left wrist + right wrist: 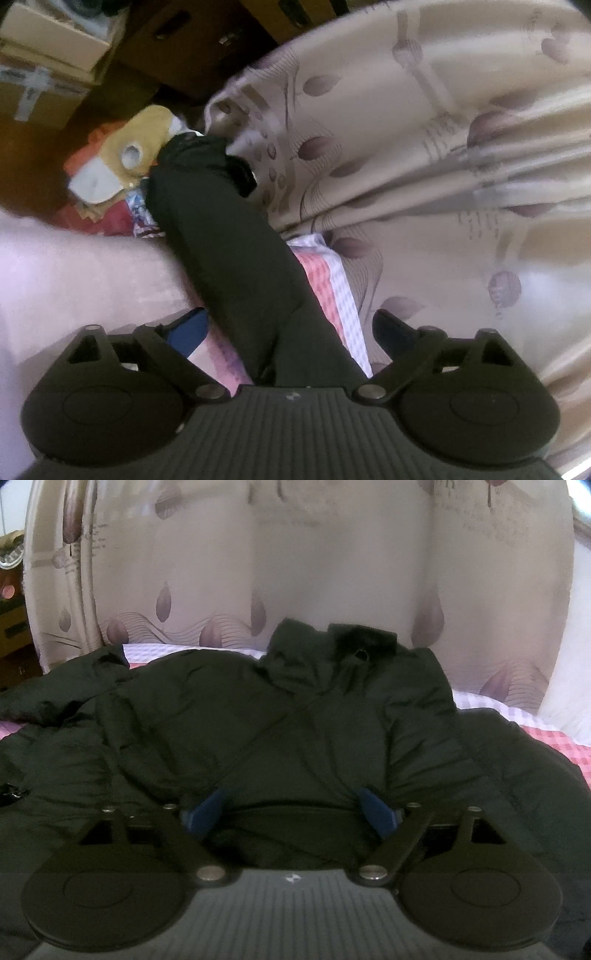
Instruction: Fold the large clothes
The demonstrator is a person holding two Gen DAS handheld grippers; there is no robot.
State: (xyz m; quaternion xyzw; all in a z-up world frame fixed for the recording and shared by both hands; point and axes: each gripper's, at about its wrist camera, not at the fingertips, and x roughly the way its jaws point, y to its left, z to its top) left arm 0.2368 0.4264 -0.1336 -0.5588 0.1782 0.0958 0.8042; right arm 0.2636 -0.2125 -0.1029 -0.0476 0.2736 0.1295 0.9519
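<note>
You had a black padded jacket (258, 716) spread over a sheet checked in pink and white (554, 738). Behind it hung a beige curtain (332, 590) patterned with mauve leaves and thin dark wavy lines. Your grippers were black with blue finger pads (207, 808). Beside the bed lay a tan and white plush toy (125, 155) on red and orange cloth (107, 218).

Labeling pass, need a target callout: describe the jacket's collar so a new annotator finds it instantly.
Start at the beige leaf-print curtain behind the bed, then drop to the dark puffy jacket spread on the pink checked sheet. The collar is the raised flap at the jacket's far edge, the only part standing up against the curtain.
</note>
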